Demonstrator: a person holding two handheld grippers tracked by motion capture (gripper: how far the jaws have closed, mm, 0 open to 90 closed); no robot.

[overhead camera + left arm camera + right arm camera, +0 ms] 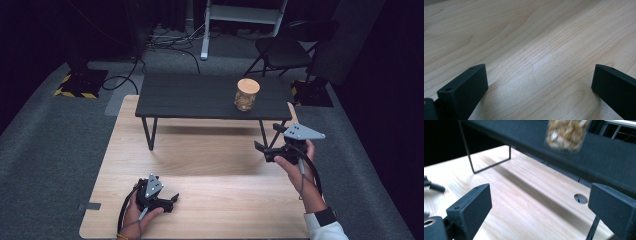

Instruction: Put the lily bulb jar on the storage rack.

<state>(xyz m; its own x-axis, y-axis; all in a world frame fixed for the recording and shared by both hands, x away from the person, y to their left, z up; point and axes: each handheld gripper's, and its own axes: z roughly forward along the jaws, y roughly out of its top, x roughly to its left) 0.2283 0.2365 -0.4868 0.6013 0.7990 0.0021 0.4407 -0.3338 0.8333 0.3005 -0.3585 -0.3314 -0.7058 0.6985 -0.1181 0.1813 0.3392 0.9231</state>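
On the dark shelf, the jar stands upright near its right end.
My right tool hangs released below it; left tool released, low over the worktop.

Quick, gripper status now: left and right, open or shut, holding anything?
Left gripper: open, holding nothing, low over the wooden table.
Right gripper: open, holding nothing, raised short of the jar on the black shelf.

The left tool sits low at the near left, its jaws spread wide. The right tool is raised at the right, tilted, jaws likewise wide apart.
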